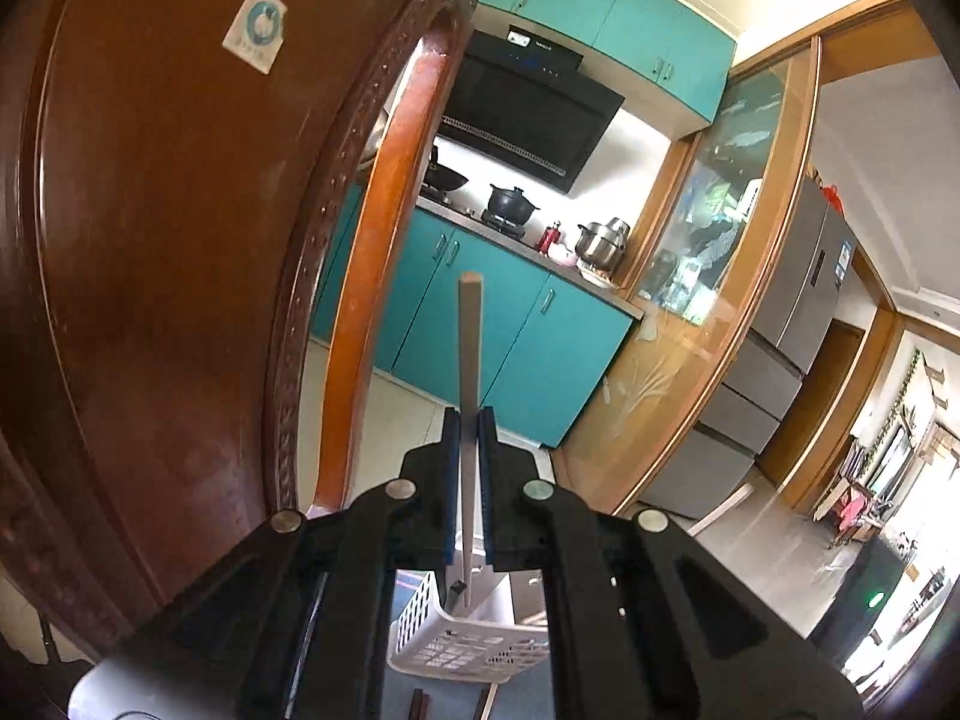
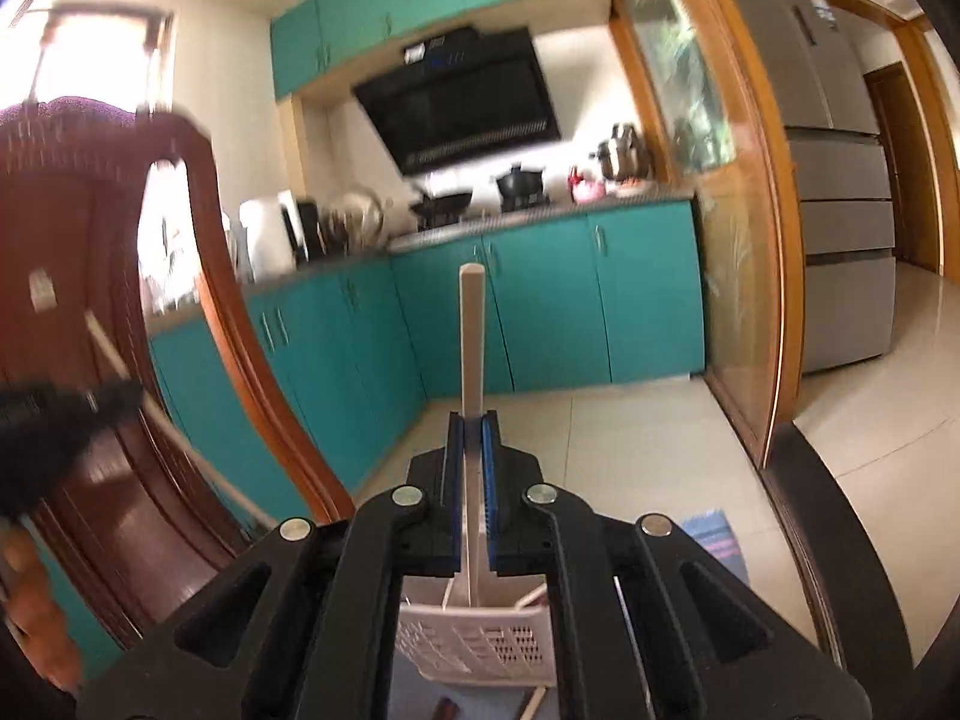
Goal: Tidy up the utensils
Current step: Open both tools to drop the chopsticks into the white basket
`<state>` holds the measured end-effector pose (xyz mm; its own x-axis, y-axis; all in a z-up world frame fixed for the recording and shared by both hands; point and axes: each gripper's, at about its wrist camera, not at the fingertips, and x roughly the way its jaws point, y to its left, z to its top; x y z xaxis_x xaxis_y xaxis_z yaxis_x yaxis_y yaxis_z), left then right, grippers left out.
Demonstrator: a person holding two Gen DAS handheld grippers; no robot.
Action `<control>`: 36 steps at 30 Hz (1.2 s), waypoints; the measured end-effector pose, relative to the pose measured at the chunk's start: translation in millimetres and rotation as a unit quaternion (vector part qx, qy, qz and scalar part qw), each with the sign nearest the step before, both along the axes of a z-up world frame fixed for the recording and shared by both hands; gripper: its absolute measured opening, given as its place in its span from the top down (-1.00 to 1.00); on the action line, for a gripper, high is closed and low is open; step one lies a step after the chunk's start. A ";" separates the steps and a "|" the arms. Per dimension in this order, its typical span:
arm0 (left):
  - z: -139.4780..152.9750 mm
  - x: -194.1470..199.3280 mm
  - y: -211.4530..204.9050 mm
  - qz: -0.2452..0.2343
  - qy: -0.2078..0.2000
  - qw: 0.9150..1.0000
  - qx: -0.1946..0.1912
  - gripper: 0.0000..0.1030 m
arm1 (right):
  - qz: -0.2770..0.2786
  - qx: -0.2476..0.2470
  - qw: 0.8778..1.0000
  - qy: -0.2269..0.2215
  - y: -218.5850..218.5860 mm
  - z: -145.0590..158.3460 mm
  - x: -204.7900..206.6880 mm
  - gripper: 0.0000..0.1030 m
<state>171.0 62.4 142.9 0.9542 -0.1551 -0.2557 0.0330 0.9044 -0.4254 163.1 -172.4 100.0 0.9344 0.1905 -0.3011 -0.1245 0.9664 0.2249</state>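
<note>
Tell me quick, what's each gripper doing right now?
Left gripper: closed on a pale chopstick.
Right gripper: closed on a white chopstick.

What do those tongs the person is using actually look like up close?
Both look alike. The left tongs and right tongs have chunky matte black plastic bodies with angular cut-outs, round silver pivot pins at the linkages, and two flat parallel fingers lined with blue ribbed pads. No cables or sleeves show.

Bright daylight fills both fisheye views, which bend straight lines and darken at the corners. The left wrist view is sharp. The right wrist view is smeared with motion blur, worst on the wooden chair (image 2: 180, 276), with a window (image 2: 102, 54) blown out white.
</note>
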 end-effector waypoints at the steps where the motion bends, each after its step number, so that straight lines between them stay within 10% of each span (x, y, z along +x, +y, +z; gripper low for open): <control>1: -1.2 1.7 1.9 0.002 -0.001 1.000 -0.001 0.87 | 0.005 -0.010 1.000 0.009 3.9 -5.3 2.1 0.87; 14: -44.0 34.7 -24.0 0.000 0.050 0.998 0.024 0.87 | 0.016 -0.005 1.000 -0.014 -14.2 3.0 -28.2 0.69; 24: -61.3 40.9 -40.2 -0.018 0.068 0.996 0.062 0.87 | 0.030 0.046 0.997 -0.062 -49.2 17.7 -68.6 -0.03; 33: -58.7 27.9 -36.0 -0.029 0.060 0.995 0.068 0.63 | 0.184 0.009 0.983 -0.012 -22.2 -20.0 -79.3 -0.03; 36: -57.7 11.2 -26.4 -0.016 0.046 0.996 0.075 0.18 | 0.219 -0.048 0.972 0.076 4.8 -53.5 -66.0 -0.03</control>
<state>182.2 36.0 85.2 0.9211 -0.1389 -0.3637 0.0305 0.9570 -0.2884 97.1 -167.6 46.4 0.7135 0.5248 -0.4642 -0.5016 0.8452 0.1846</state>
